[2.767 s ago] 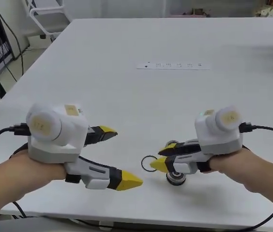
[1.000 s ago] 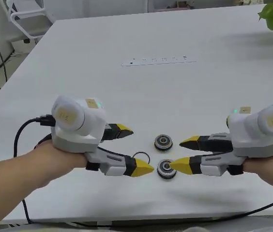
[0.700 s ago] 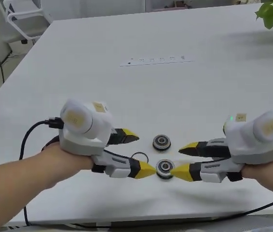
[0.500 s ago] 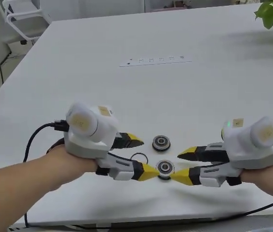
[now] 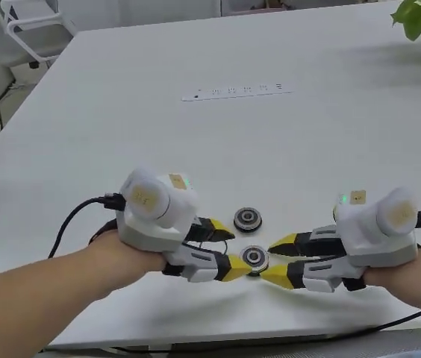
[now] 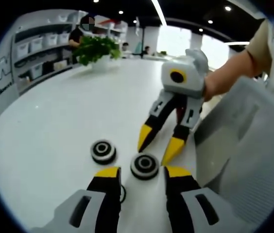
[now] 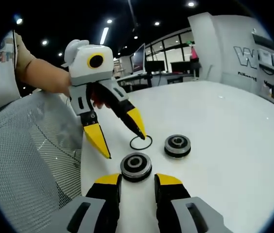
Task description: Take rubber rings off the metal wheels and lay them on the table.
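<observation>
**Two open grippers meet at the near wheel**

The large white table (image 5: pixel 307 149) takes most of the head view. At its far left corner stands a white chair (image 5: pixel 35 30), and at the far right corner hang the leaves of a green plant (image 5: pixel 419 19). A long white socket strip (image 5: pixel 236 92) lies flat in the tabletop, well apart from the work.

Near the front edge, the left gripper (image 5: pixel 237 252), white and grey with yellow-tipped jaws, points to the right. The right gripper (image 5: pixel 267 259) of the same kind points to the left, facing it. A black cable (image 5: pixel 76 220) runs from the left one. Both have their jaws open and hold nothing.

Between the four tips sits the near round metal wheel (image 5: pixel 254 257) with a dark outer band. The tips are just beside it, but I cannot tell if they touch. The far metal wheel (image 5: pixel 247 219), of the same look, rests just behind it, apart from every jaw.

The thin black rubber ring (image 7: pixel 141 148) lies flat on the table beside both wheels, at the tip of one left jaw.
</observation>
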